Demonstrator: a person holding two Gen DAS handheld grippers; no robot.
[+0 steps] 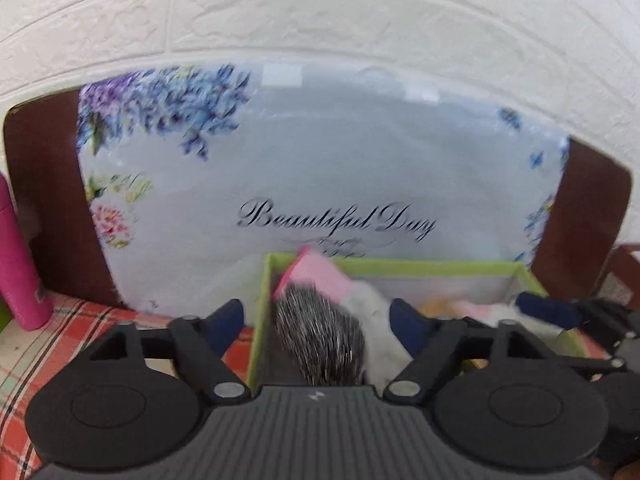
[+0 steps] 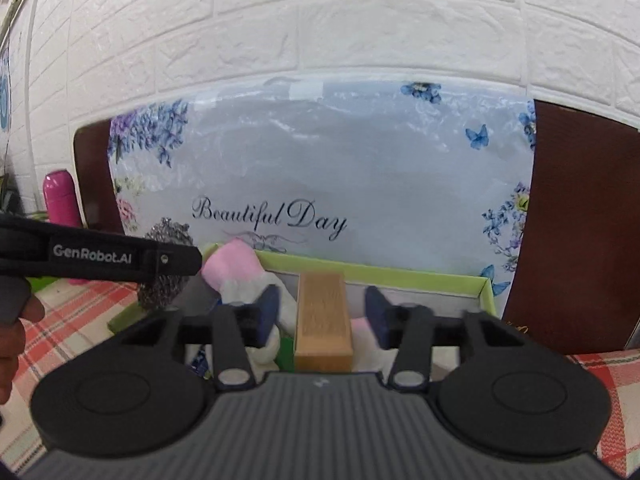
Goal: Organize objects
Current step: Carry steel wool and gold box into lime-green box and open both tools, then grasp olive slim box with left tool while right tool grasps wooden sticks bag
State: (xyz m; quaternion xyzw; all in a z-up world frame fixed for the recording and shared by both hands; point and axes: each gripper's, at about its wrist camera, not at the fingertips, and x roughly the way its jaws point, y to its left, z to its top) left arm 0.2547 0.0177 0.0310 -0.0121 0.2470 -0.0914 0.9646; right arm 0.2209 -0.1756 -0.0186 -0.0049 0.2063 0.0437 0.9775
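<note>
A green-rimmed box (image 1: 420, 267) sits on the plaid cloth, holding pink and white cloths (image 1: 320, 276). In the left wrist view my left gripper (image 1: 318, 316) is open over the box's left end. A blurred steel-wool scourer (image 1: 320, 340) lies between its blue pads with a gap on each side. My right gripper (image 2: 323, 312) is open too. A light wooden block (image 2: 323, 316) lies lengthwise between its pads, touching neither, over the box (image 2: 400, 272). The right wrist view also shows the scourer (image 2: 160, 288) beneath my left gripper's finger (image 2: 100, 258).
A floral board (image 2: 360, 168) reading "Beautiful Day", with brown ends, leans on the white brick wall just behind the box. A pink bottle (image 1: 20, 264) stands at the far left. Red plaid cloth (image 2: 60, 320) covers the table. A person's hand (image 2: 12, 332) shows at the left edge.
</note>
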